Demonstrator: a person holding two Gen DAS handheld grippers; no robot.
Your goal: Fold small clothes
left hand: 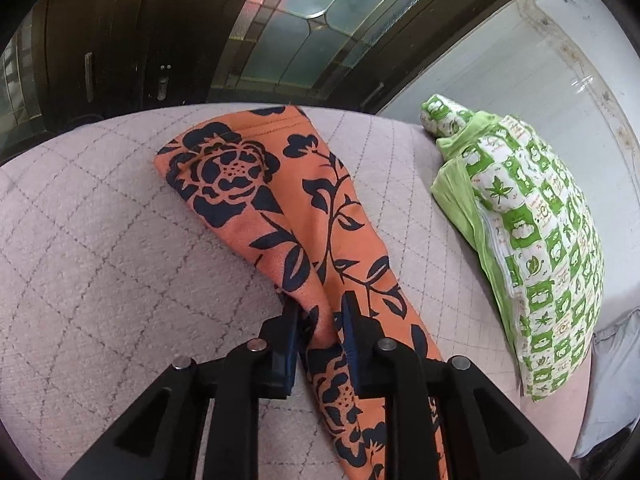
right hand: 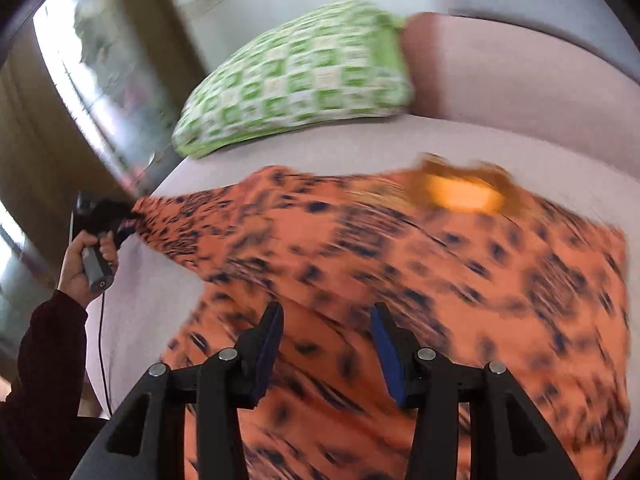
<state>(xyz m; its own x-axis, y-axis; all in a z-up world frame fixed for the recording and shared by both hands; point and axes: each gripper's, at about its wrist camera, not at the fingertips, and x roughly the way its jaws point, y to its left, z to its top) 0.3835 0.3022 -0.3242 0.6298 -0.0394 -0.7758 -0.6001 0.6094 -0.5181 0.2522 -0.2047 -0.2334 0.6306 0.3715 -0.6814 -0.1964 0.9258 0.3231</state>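
Blurred orange floral garment (right hand: 400, 264) beneath open right hand-held gripper (right hand: 327, 320); green checked pillow (right hand: 296, 80) beyond

You had an orange fabric garment with a dark navy flower-and-leaf print (left hand: 280, 216) spread on the pale quilted bed, one narrow, folded end bunched and lifted, its wider body lying flat (right hand: 440, 280).
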